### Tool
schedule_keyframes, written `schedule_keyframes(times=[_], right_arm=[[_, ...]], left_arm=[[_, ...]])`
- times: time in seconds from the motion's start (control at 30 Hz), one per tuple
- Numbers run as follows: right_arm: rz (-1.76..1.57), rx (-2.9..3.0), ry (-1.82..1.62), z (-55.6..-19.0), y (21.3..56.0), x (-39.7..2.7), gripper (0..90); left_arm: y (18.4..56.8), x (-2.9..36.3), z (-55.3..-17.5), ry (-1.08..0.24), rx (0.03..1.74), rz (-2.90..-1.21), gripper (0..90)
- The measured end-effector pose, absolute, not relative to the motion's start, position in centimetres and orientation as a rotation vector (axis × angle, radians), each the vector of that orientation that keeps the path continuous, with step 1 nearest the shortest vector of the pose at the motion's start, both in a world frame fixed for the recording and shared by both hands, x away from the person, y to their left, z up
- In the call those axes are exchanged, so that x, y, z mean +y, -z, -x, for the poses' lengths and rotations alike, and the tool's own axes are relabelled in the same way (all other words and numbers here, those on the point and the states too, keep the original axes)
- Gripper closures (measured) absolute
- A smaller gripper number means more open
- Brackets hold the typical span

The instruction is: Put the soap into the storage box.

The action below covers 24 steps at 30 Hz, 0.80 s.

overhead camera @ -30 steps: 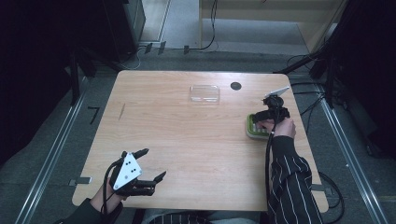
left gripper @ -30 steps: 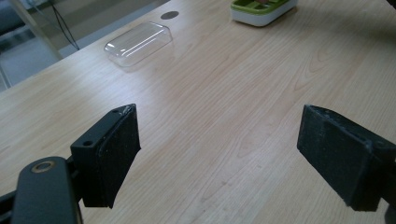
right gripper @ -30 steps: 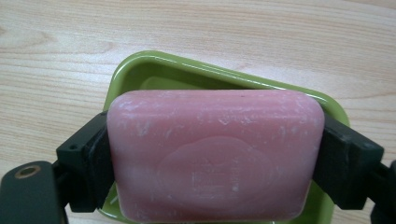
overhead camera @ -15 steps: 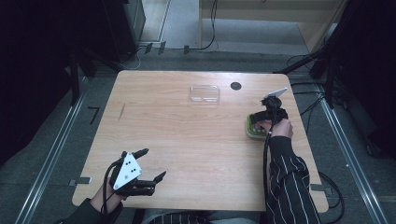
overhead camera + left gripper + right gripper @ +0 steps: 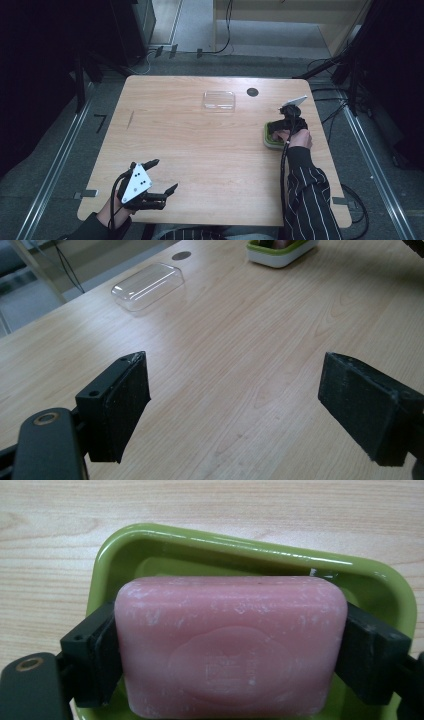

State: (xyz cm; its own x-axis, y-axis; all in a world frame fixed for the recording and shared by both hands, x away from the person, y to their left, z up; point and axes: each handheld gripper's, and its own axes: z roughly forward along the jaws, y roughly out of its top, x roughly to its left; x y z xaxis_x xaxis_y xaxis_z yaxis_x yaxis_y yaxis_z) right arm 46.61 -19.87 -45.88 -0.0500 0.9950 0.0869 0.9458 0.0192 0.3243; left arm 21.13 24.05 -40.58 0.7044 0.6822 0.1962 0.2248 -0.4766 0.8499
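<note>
Dim surroundings, evenly lit table (image 5: 200,150), glare on the green dish (image 5: 250,547), sharp focus

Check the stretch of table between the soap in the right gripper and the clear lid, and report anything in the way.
Nothing visible blocks it. The right gripper is shut on the pink soap over the green dish. From the dish to the clear lid there is bare table; the dark round spot lies off to the side.
</note>
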Motion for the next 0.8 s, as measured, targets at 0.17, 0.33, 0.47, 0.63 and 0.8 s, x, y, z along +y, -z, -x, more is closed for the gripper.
schedule_keyframes(times=[0.17, 0.33, 0.47, 0.63, 0.8], right_arm=[[-2.052, 2.115, -0.432, -46.63, 45.96, -19.96, 13.6], [-2.054, 2.106, -0.429, -46.65, 46.04, -19.96, 13.6], [-2.062, 2.104, -0.426, -46.64, 46.04, -19.96, 13.6], [-2.055, 2.11, -0.426, -46.67, 46.09, -19.97, 13.5], [-2.062, 2.107, -0.425, -46.65, 46.09, -19.96, 13.5]], left_arm=[[40.59, 24.04, -21.14, -0.665, 0.691, -2.043, 14.0], [40.59, 24.05, -21.15, -0.665, 0.693, -2.041, 14.0], [40.59, 24.06, -21.14, -0.665, 0.695, -2.038, 14.0], [40.59, 24.05, -21.14, -0.665, 0.695, -2.039, 14.0], [40.58, 24.05, -21.13, -0.665, 0.695, -2.038, 14.0]])
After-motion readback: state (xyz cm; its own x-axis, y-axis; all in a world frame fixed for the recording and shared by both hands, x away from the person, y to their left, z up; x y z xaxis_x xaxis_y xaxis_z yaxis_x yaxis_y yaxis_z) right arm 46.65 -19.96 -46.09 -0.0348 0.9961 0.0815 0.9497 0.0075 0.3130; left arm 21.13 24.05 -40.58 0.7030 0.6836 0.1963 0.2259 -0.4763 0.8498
